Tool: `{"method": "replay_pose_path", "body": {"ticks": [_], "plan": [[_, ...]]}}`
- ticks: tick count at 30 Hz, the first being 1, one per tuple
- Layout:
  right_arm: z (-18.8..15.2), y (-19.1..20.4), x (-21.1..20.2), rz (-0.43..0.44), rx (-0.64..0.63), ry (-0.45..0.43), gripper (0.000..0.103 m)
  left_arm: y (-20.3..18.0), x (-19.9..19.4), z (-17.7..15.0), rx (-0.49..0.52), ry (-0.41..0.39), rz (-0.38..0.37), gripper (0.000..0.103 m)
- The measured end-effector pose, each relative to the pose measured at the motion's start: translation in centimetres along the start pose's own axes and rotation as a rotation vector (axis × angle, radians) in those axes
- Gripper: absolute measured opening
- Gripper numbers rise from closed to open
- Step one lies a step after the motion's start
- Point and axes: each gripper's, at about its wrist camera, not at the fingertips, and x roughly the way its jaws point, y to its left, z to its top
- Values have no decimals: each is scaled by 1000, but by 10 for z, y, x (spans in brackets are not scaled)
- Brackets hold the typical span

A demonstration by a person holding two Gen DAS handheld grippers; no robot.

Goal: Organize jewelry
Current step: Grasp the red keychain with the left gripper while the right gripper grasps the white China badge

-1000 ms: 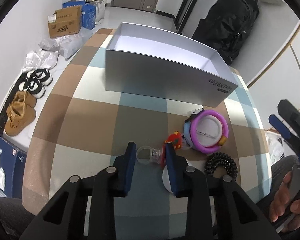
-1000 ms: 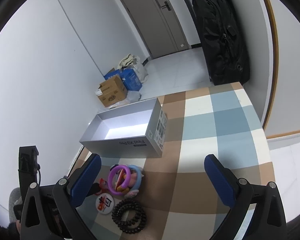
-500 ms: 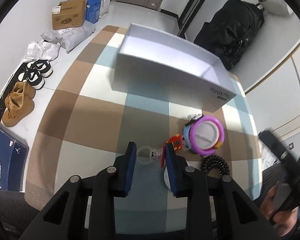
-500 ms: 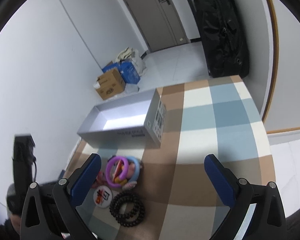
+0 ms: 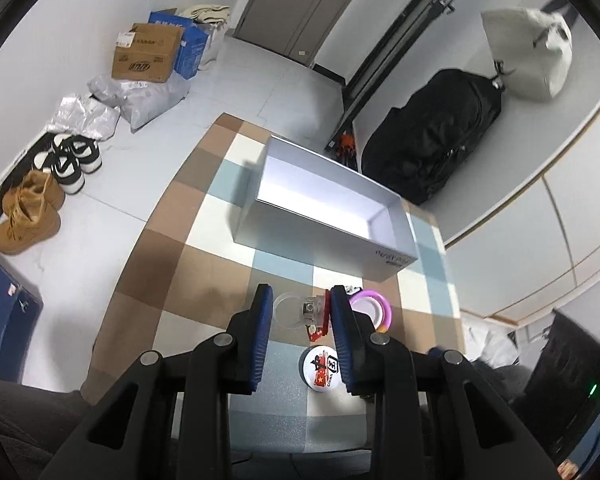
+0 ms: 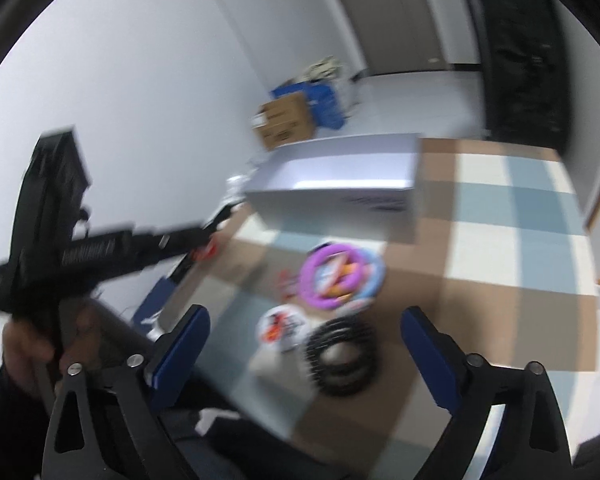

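Left wrist view. The left gripper [image 5: 300, 312] is shown closed on a clear plastic ring with a small square metallic charm [image 5: 294, 311]; the hoop lies against the left finger and the charm toward the right finger, so the ring's long axis runs across the jaws. Whether the red trinket [image 5: 319, 320] at the right finger is part of the held piece cannot be told.

The open grey rectangular cardboard box [image 5: 324, 248] lies at 12 o'clock from the gripper, its long side set crosswise to the fingers and its near wall facing them. Between gripper and box only bare checked tablecloth [image 5: 204, 264] is seen. The left hand is judged the nearer to the box; a lift over the near wall would be required before release.

The round white badge with red print [image 5: 323, 364] lies at 6 o'clock beneath the fingers, and the purple plastic ring on a white disc [image 5: 370, 306] at 3 o'clock, just beside the right finger.

Right wrist view (blurred). The right gripper [image 6: 306, 344] is shown wide open and empty, with the black coiled hair tie [image 6: 340, 356] between its fingers and the box at 12 o'clock.
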Motion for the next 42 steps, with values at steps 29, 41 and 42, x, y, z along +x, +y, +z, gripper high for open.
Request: {"method": "replay_pose_path", "body": {"ticks": [29, 41, 42], "plan": [[5, 38, 100, -187, -302, 344, 42, 31, -2, 9, -83, 45, -54, 24], [16, 24, 62, -92, -213, 194, 42, 23, 4, 9, -59, 53, -39, 24], [20, 27, 61, -85, -203, 182, 42, 20, 6, 11, -51, 56, -40, 24]]}}
